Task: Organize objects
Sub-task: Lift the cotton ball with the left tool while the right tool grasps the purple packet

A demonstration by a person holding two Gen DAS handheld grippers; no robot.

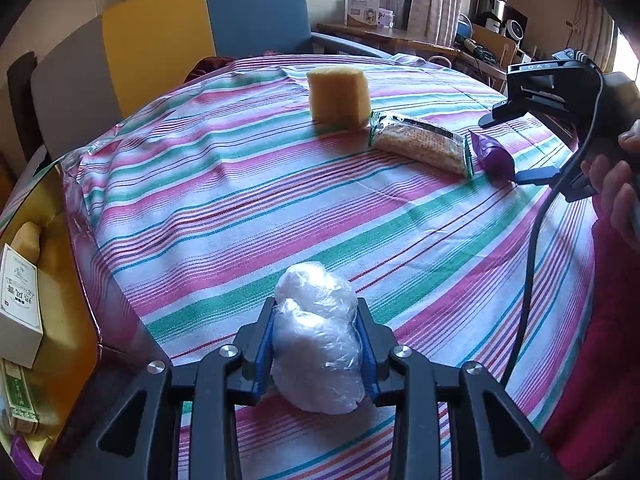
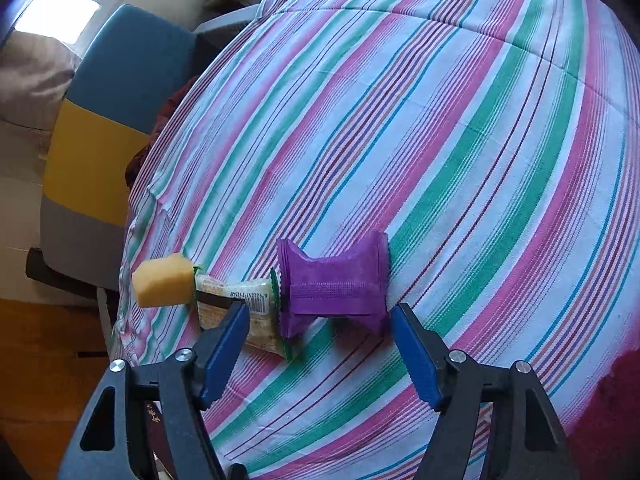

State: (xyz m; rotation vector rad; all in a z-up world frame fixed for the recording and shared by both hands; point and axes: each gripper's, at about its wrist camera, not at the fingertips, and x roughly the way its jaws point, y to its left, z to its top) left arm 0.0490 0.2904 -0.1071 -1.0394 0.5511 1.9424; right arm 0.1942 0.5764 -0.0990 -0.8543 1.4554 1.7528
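My left gripper [image 1: 318,320] is shut on a white lump wrapped in clear plastic [image 1: 318,340], held just above the striped tablecloth [image 1: 240,200]. A yellow sponge [image 1: 338,98], a cracker packet [image 1: 420,142] and a purple packet [image 1: 494,154] lie in a row at the far side. My right gripper [image 2: 320,314] is open, its jaws wide apart just in front of the purple packet [image 2: 336,284], not touching it. The cracker packet [image 2: 248,304] and the sponge [image 2: 162,284] lie to its left. The right gripper also shows in the left wrist view [image 1: 508,148].
A blue, yellow and grey chair [image 1: 160,40] stands behind the table. Boxes [image 1: 18,304] sit on a yellow surface at the left. A cluttered desk [image 1: 400,36] stands at the back. A black cable [image 1: 532,260] hangs from the right gripper.
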